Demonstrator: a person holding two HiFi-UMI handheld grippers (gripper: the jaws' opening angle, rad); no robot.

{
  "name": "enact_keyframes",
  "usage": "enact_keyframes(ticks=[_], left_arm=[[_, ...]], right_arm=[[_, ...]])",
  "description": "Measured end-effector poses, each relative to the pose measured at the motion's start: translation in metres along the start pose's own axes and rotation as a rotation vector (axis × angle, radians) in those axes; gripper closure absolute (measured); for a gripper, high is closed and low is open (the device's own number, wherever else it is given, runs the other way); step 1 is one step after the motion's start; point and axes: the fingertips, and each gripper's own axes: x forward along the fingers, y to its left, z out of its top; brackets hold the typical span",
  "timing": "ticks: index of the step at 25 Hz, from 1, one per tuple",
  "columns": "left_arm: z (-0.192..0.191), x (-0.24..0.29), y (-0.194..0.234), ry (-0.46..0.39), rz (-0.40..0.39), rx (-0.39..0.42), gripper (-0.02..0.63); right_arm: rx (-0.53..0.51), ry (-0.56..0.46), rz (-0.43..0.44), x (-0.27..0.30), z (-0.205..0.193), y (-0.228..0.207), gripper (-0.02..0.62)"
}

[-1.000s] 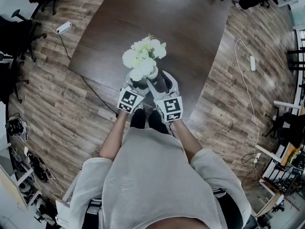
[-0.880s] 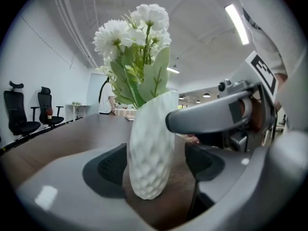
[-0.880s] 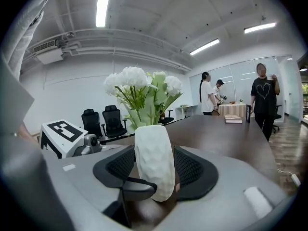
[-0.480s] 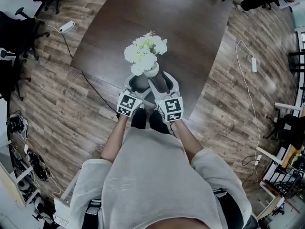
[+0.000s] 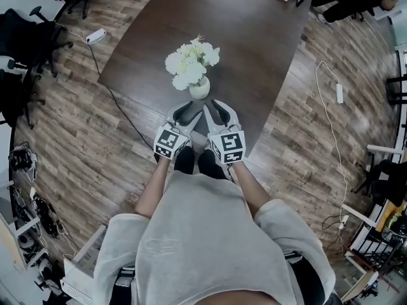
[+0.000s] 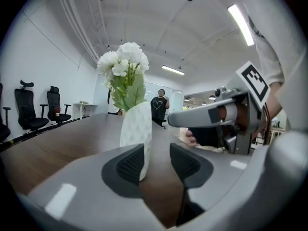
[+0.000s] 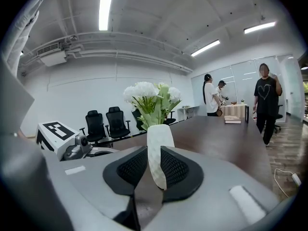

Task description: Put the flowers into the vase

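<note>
One bunch of white flowers (image 5: pixel 191 62) stands in the white vase (image 5: pixel 200 89) on the dark table (image 5: pixel 254 37). Left tool (image 5: pixel 185 114) and right tool (image 5: pixel 219 112) are near it, jaws closing on nothing. We judge: draw clear level, never nudging the vase.

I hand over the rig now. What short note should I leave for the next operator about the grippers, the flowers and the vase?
Left gripper: jaws closing, nothing between them.
Right gripper: jaws closing, nothing gripped. The white vase shows through the gap, but the head view places it ahead of both grippers' tips.
Things: the white flowers stand in the vase, upright on the dark table.
Done: flowers are in the vase.
Left: nothing visible; probably just keep clear of the vase.
</note>
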Motion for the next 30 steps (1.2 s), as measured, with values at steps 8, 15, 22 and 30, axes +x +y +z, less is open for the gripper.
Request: enact_keyframes(ticks=[8, 15, 22, 30], left_arm=[[0.019, -0.021, -0.027, -0.039, 0.019, 0.036, 0.554], [0.027, -0.046, -0.05, -0.057, -0.038, 0.046, 0.594], [0.019, -0.098, -0.076, -0.053, -0.083, 0.074, 0.595], [0.008, -0.149, -0.113, -0.058, -0.109, 0.12, 0.595]], right_arm=[[0.011, -0.031, 0.013, -0.032, 0.004, 0.008, 0.595], [0.022, -0.059, -0.01, -0.06, 0.004, 0.033, 0.595], [0.029, -0.077, -0.049, -0.094, -0.009, 0.082, 0.597], [0.053, -0.085, -0.098, -0.139, -0.026, 0.122, 0.598]])
